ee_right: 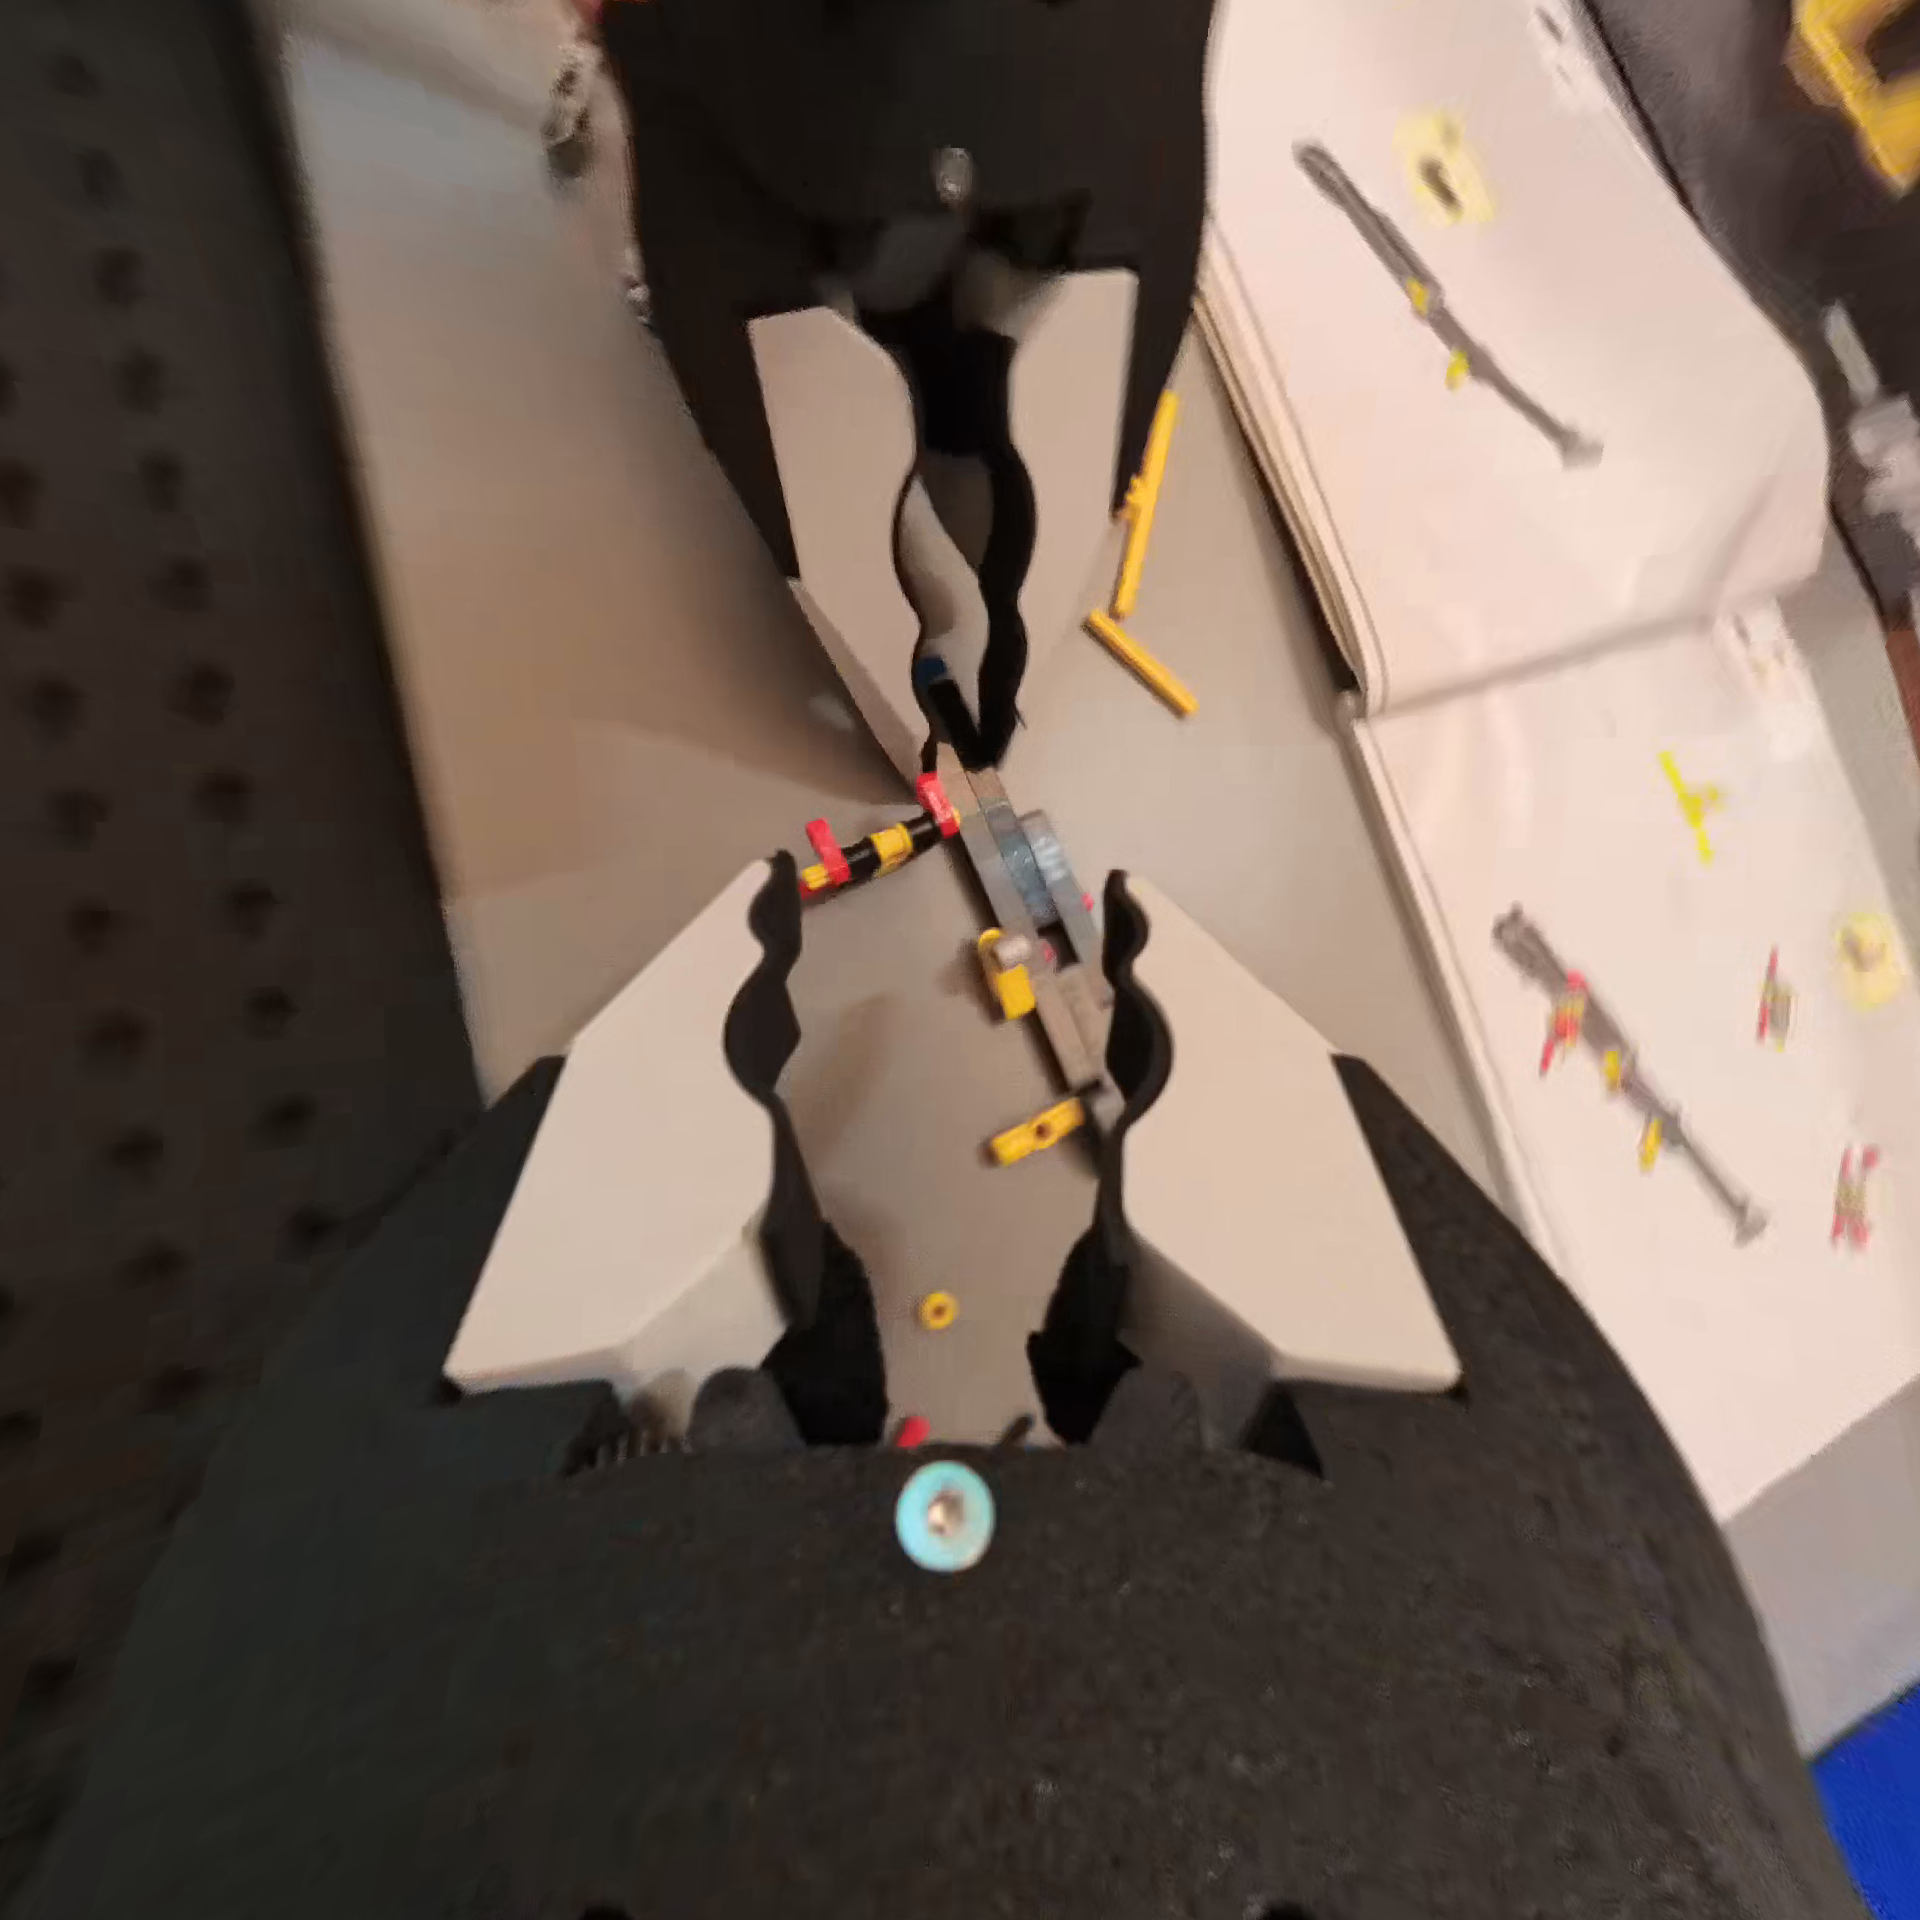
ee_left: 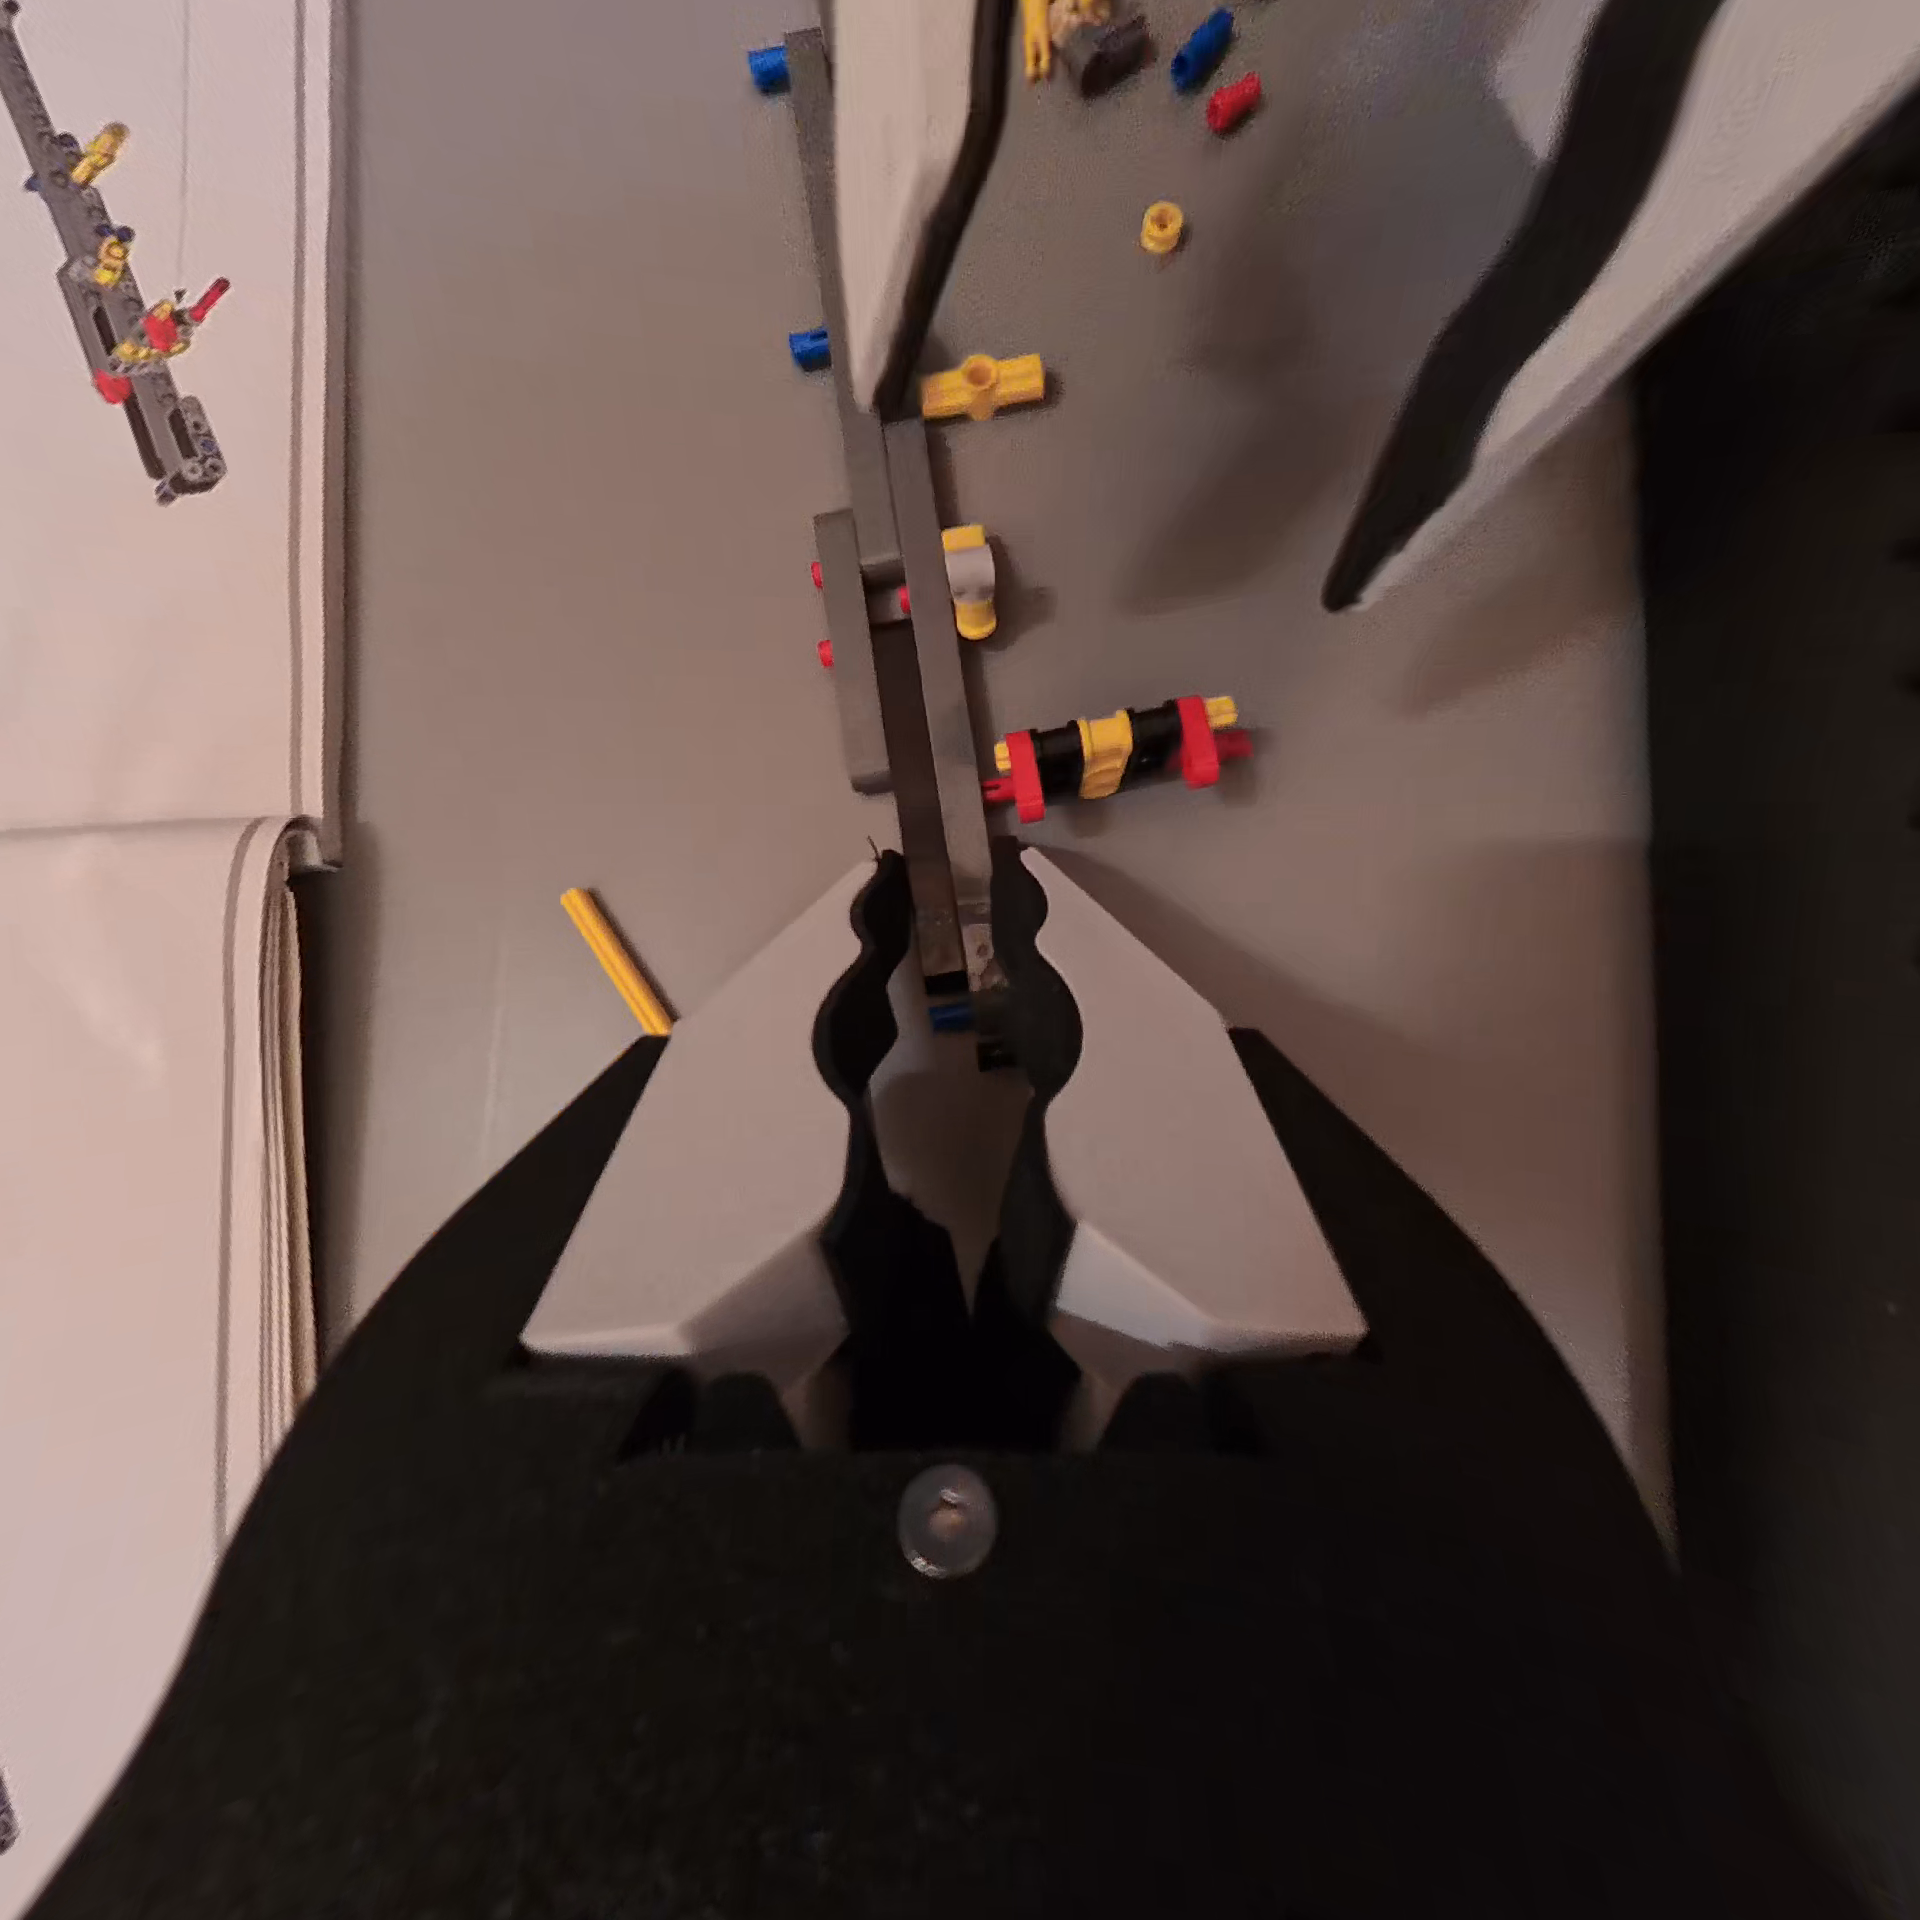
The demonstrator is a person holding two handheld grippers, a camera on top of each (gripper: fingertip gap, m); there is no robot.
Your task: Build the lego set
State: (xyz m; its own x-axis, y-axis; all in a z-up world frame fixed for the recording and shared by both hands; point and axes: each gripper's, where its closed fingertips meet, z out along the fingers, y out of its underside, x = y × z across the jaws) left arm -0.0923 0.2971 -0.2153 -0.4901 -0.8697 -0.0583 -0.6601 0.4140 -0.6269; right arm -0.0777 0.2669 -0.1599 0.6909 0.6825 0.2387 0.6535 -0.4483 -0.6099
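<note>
Around our grey counter (ee_left: 582, 520) lie loose pieces (ee_left: 1122, 748) and a booklet (ee_left: 135, 623); our left hand-held gripper (ee_left: 951, 935) clamps the grey beam assembly (ee_left: 914, 623), our right hand-held gripper (ee_right: 940, 935) gapes beside it.

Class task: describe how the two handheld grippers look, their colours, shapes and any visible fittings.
Both look alike. The left gripper and right gripper each have a matte black, grainy body that flares wide, with a small round screw fitting at its centre. The fingers are pale grey angular wedges lined with wavy black pads on their inner edges. No cables, sleeves or markings show.
</note>
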